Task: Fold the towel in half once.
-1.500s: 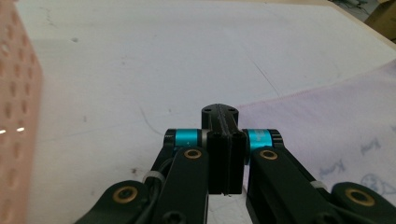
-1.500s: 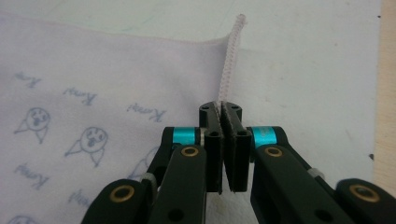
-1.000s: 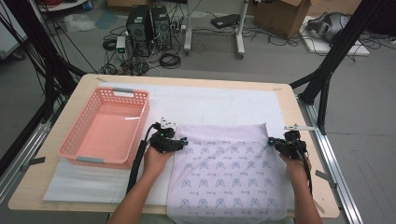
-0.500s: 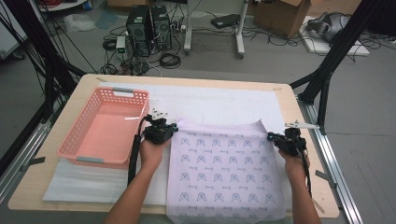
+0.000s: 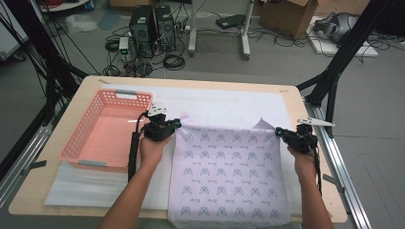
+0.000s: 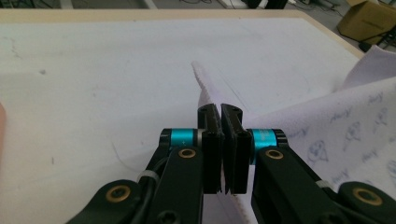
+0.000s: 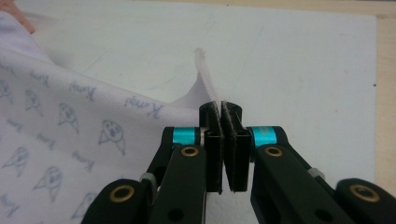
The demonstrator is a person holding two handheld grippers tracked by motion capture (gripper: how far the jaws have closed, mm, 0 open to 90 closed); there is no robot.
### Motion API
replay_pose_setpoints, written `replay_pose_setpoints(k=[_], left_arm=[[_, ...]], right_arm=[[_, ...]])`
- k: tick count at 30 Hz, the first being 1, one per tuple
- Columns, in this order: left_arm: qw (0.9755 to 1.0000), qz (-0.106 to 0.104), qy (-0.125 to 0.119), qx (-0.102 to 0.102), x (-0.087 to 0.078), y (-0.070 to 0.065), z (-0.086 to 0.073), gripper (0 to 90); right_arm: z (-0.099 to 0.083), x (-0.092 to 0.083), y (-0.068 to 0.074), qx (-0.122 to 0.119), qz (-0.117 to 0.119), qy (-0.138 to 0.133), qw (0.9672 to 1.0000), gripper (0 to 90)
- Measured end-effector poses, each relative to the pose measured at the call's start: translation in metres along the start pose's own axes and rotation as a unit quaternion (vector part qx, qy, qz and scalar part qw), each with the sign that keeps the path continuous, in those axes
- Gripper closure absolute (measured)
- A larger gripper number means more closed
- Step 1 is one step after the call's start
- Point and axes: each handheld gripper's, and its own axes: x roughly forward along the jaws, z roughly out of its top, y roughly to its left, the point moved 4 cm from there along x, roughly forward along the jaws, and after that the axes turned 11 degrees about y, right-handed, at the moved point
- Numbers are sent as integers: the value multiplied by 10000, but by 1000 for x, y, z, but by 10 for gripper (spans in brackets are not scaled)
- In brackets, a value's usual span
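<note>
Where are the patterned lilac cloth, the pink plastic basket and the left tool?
Patterned lilac cloth [image 5: 229,176]: high view, middle of the printed sheet.
Pink plastic basket [image 5: 85,139]: high view, left latticed wall.
Left tool [image 6: 220,114]: left gripper view, between its fingertips, shut on the cloth's corner.

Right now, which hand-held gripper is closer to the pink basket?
The left hand-held gripper: it sits just beside the pink basket, pinching the cloth. The right hand-held gripper holds the cloth's far corner.

Basket [image 5: 107,131] left — cloth [image 5: 231,176] right, on table [image 5: 291,98]
</note>
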Motion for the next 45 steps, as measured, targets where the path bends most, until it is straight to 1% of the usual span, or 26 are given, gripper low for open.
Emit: replay_pose_setpoints(k=[1,2,4,6,10,12,14,15,21,22,25,31,33,34,35,38,40,41,43,45], left_arm=[[10000,3,-58,69,-3,-2,-2,867],[9999,-29,-120,84,-6,-3,-3,866],[9999,-80,-82,122,-9,-5,-7,866],[9997,-146,-100,147,-14,-7,-12,866],[9995,-264,-103,148,-18,-11,-23,865],[9992,-330,-83,187,-21,-13,-29,865],[9991,-308,-37,294,-23,-16,-33,865],[9990,-341,-36,280,-23,-16,-35,865],[9984,-417,36,381,-30,-20,-50,865],[9982,-449,47,391,-31,-21,-52,865],[9980,-494,96,389,-33,-22,-62,865],[9975,-560,145,410,-34,-26,-78,864],[9970,-583,193,467,-35,-27,-84,864],[9970,-600,190,448,-35,-28,-87,864],[9970,-610,187,438,-36,-28,-90,864],[9967,-654,219,434,-37,-29,-97,864],[9961,-691,262,477,-39,-32,-105,864],[9959,-714,277,491,-39,-32,-108,864],[9957,-744,265,486,-40,-33,-110,861],[9961,-733,186,461,-40,-32,-106,842]], right_arm=[[-2,-2,1,-22,39,15,10000,878],[-4,-4,1,-36,86,-3,10000,878],[-8,-8,3,-72,151,-5,9999,876],[-12,-12,4,-76,234,-25,9997,872],[-19,-19,6,-128,306,-32,9994,872],[-22,-21,7,-171,319,-19,9993,872],[-25,-24,9,-186,352,3,9992,872],[-27,-25,10,-190,371,0,9991,872],[-38,-30,14,-310,400,50,9987,872],[-40,-31,15,-299,420,66,9986,872],[-45,-33,18,-371,429,95,9983,872],[-60,-37,24,-484,422,207,9977,872],[-66,-39,25,-506,417,243,9976,872],[-68,-40,27,-468,437,265,9976,872],[-72,-41,27,-527,427,262,9974,872],[-81,-43,28,-571,433,305,9970,872],[-87,-45,30,-564,461,347,9967,874],[-89,-46,31,-599,462,368,9965,875],[-95,-45,34,-656,433,459,9958,875],[-98,-43,35,-646,455,514,9955,871]])
